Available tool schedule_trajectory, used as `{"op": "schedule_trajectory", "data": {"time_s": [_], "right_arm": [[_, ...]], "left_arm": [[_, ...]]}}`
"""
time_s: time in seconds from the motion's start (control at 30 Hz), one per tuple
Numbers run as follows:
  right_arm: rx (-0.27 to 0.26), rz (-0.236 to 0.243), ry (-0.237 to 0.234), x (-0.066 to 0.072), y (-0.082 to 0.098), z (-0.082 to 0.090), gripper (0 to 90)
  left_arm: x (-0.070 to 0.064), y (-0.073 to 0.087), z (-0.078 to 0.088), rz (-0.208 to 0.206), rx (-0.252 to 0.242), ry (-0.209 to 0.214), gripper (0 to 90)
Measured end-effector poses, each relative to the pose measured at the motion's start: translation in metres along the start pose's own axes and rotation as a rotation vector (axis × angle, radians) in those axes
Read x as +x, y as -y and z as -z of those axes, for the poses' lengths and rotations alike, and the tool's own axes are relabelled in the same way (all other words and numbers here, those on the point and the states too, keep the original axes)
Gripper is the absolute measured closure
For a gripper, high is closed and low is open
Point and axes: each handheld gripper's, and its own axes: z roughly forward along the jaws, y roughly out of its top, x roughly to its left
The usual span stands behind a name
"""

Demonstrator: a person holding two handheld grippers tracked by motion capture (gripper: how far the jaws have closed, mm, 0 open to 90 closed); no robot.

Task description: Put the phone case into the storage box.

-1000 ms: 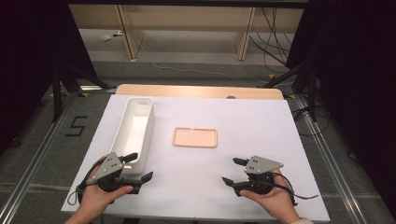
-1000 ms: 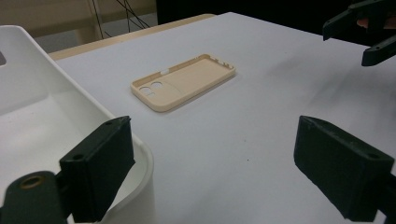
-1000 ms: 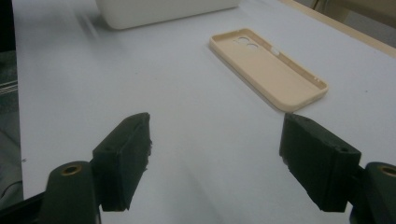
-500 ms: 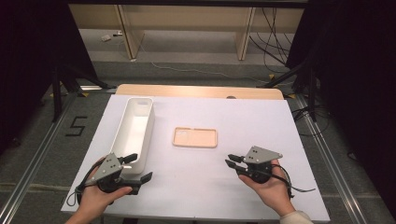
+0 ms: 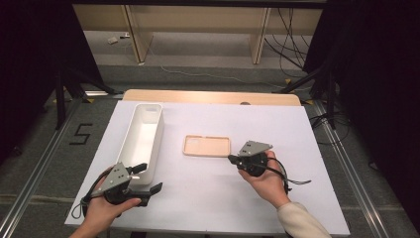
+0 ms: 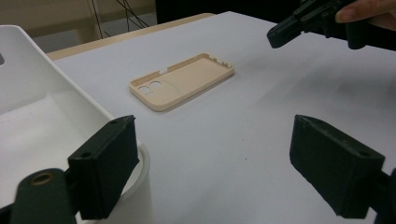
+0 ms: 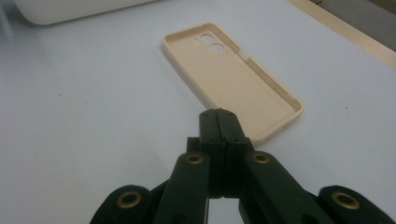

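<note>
The right tool, jaws pressed together, is hovering just beside the near right corner of the peach plastic phone case, whose long axis is running left-right. The left tool is resting spread by the long white plastic tray. Both things are lying on the white surface; beyond, wooden shelving is standing.

Bright even light, soft shadows
</note>
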Motion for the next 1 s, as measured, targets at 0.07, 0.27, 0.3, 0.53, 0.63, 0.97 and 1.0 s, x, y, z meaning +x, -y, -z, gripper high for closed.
{"op": "schedule_trajectory", "data": {"time_s": [0.07,0.27,0.3,0.53,0.63,0.97,1.0], "right_arm": [[0.014,0.005,0.009,-0.006,-0.004,-0.011,90.0],[0.063,-0.013,0.037,-0.019,-0.012,-0.033,90.0],[0.065,-0.014,0.045,-0.022,-0.013,-0.037,90.0],[0.101,-0.001,0.061,-0.031,-0.015,-0.062,90.0],[0.131,-0.024,0.061,-0.033,-0.012,-0.067,90.0],[0.185,-0.029,0.048,-0.034,-0.009,-0.075,90.0],[0.173,-0.029,0.063,-0.033,-0.009,-0.077,90.0]], "left_arm": [[0.000,0.000,0.000,-0.011,-0.001,0.000,14.8],[0.000,0.000,0.001,-0.003,-0.003,0.000,14.9],[0.000,0.000,0.001,-0.005,-0.003,0.002,14.8],[0.000,0.000,0.001,-0.012,-0.003,0.005,14.9],[0.000,0.000,0.001,-0.010,-0.003,0.008,14.9],[0.000,0.000,0.001,-0.012,-0.004,0.008,14.9],[0.000,0.000,0.001,-0.012,-0.004,0.008,14.8]]}}
